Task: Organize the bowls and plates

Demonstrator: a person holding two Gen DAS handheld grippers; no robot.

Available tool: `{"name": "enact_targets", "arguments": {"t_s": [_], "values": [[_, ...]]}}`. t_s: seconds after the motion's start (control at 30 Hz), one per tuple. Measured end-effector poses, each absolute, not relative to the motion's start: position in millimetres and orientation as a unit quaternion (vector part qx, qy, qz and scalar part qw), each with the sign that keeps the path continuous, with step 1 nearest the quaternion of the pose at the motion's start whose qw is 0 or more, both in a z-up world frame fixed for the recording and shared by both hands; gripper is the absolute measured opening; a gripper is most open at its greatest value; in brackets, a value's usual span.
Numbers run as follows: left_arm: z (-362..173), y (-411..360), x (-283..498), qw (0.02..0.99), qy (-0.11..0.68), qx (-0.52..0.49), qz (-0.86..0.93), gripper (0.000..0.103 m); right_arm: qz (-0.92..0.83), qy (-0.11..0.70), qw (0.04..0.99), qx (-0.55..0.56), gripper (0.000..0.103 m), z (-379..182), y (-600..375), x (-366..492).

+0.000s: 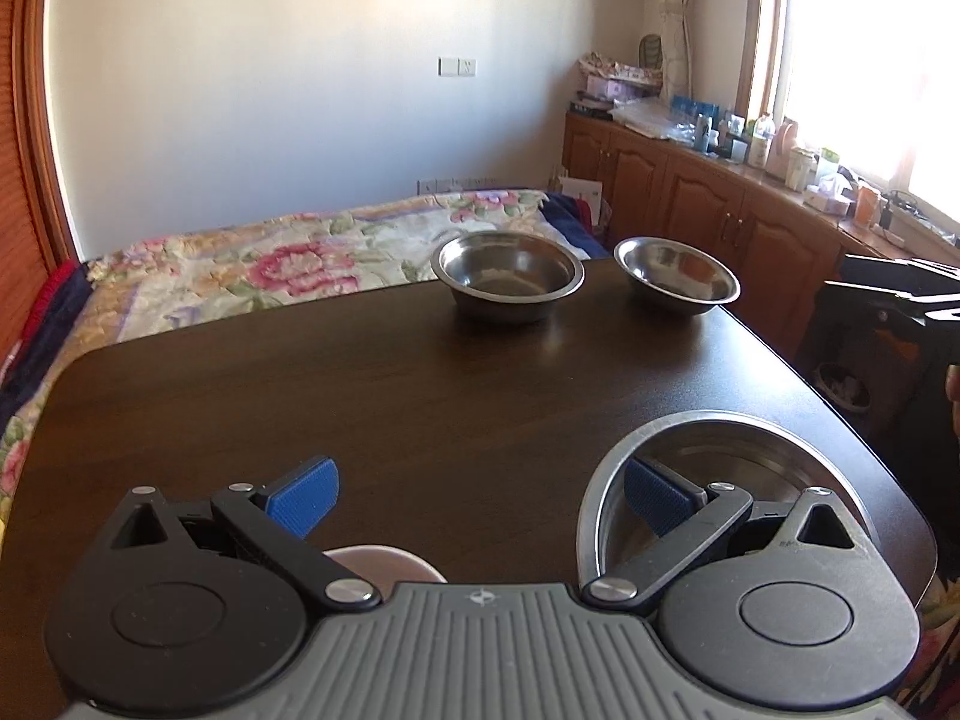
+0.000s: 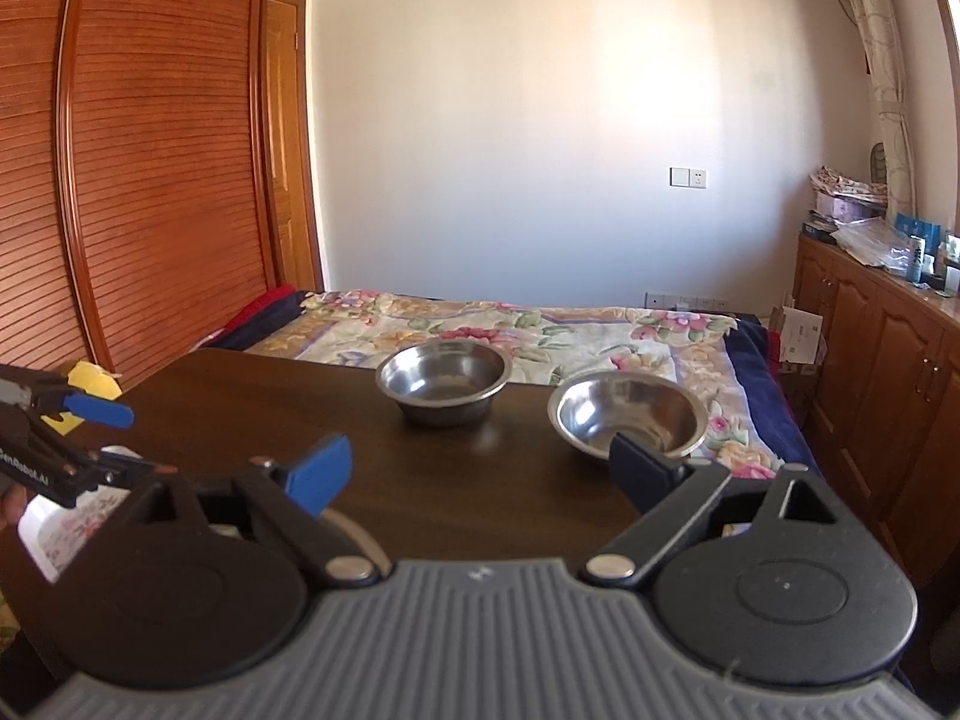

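While the table [image 1: 360, 396] is dark wood, 2 round steel bowls [image 1: 509, 282] gleam.

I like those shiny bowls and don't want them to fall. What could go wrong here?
The right-hand bowl sits close to the table's far corner; a clumsy nudge might push it off onto the bed. The big near bowl lies right under the open left gripper, whose fingers could bump its rim and clatter it.

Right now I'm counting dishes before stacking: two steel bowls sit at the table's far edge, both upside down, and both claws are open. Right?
Not quite. Both steel bowls stand upright, hollows facing up, as the right wrist view shows. They do sit at the table's far edge, and both claws are open.
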State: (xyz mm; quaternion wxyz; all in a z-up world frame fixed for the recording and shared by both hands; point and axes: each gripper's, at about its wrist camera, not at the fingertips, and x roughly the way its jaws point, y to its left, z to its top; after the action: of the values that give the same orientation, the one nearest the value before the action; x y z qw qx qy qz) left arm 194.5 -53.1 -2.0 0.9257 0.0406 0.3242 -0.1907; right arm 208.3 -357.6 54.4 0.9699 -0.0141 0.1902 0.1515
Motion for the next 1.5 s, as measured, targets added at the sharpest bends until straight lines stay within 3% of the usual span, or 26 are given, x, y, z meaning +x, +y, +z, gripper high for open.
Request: {"name": "enact_targets", "arguments": {"t_s": [0.73, 0.93, 1.0, 1.1, 1.27, 1.5], "values": [[7.0, -71.9, 292.4, 0.916, 0.334, 0.054, -0.213, 0.101, 0.208, 0.246, 0.946, -0.026, 0.093, 48.0, -346.9, 292.7], [4.3, -78.9, 324.8, 0.914, 0.338, 0.046, -0.220, 0.083, 0.227, 0.265, 0.937, -0.019, 0.092, 48.2, -345.6, 318.0], [2.2, -83.3, 333.5, 0.914, 0.339, 0.043, -0.220, 0.072, 0.233, 0.276, 0.932, -0.014, 0.089, 47.2, -346.0, 327.7], [-0.7, -89.7, 344.5, 0.915, 0.337, 0.035, -0.217, 0.065, 0.237, 0.289, 0.928, -0.013, 0.080, 44.5, -343.7, 339.5], [-5.0, -99.9, 360.0, 0.918, 0.335, 0.032, -0.208, 0.058, 0.246, 0.310, 0.918, -0.005, 0.065, 38.5, -339.2, 356.7], [-12.7, -105.0, 383.2, 0.918, 0.344, 0.007, -0.200, 0.046, 0.248, 0.334, 0.909, 0.004, 0.055, 28.6, -338.2, 373.8]]}}
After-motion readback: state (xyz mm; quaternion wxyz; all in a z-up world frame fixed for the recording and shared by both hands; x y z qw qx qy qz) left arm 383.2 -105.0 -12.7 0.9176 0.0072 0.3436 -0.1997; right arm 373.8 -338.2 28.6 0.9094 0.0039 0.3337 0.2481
